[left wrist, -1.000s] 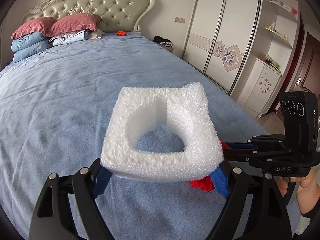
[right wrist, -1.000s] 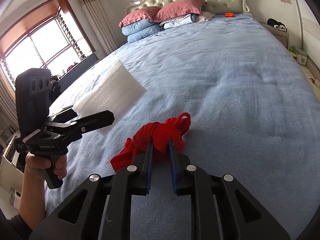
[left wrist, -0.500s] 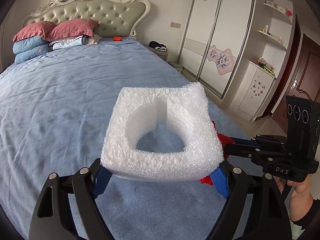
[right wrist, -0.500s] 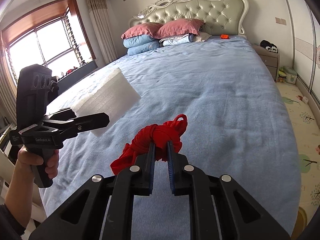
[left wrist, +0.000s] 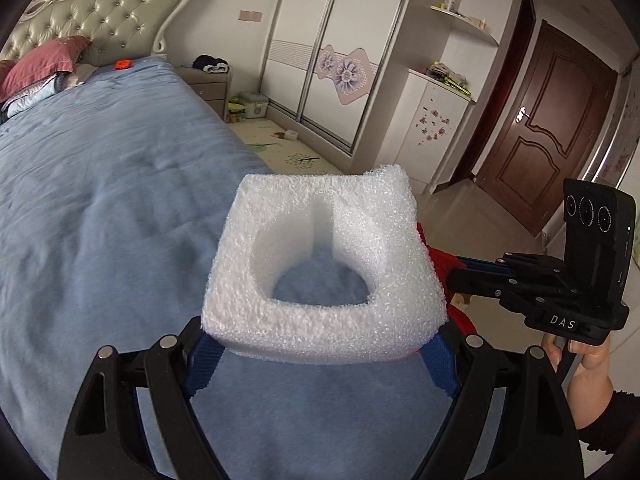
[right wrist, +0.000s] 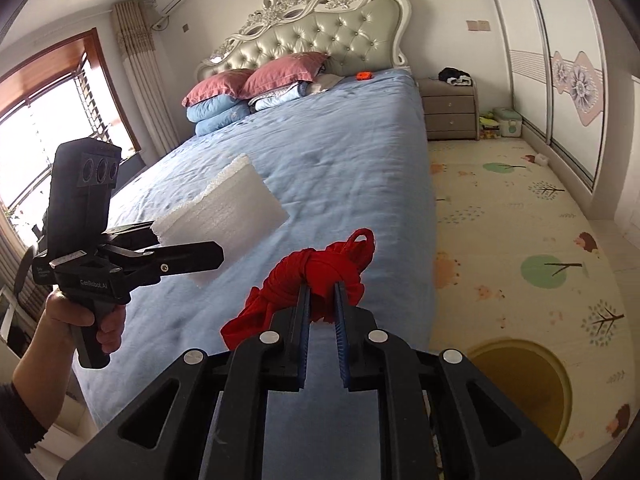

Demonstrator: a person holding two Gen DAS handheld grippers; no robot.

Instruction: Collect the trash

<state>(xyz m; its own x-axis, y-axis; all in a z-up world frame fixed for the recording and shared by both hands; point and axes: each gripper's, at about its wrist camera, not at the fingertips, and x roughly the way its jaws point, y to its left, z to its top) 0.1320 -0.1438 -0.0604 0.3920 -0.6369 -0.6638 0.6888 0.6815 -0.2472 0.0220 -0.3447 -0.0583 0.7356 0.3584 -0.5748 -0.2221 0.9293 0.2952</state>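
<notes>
My left gripper (left wrist: 320, 344) is shut on a white foam block (left wrist: 324, 268) with a round cut-out, held above the blue bed (left wrist: 100, 208). The block also shows in the right wrist view (right wrist: 224, 216), with the left gripper (right wrist: 188, 256) beside it. My right gripper (right wrist: 322, 300) is shut on a knotted red cloth bundle (right wrist: 320, 268), held over the bed's right edge. In the left wrist view the right gripper (left wrist: 460, 276) sits just right of the foam, with the red cloth (left wrist: 440, 260) mostly hidden behind the block.
A brown round bin (right wrist: 524, 384) stands on the patterned floor mat (right wrist: 520, 220) at lower right. A nightstand (right wrist: 452, 108), sliding wardrobe (left wrist: 320, 52) and dark door (left wrist: 548, 128) line the right side. Pillows (right wrist: 256, 84) lie at the headboard.
Both grippers have swung right and back with their loads, from over the bed's middle toward its right edge; the floor, door and bin have come into view.
</notes>
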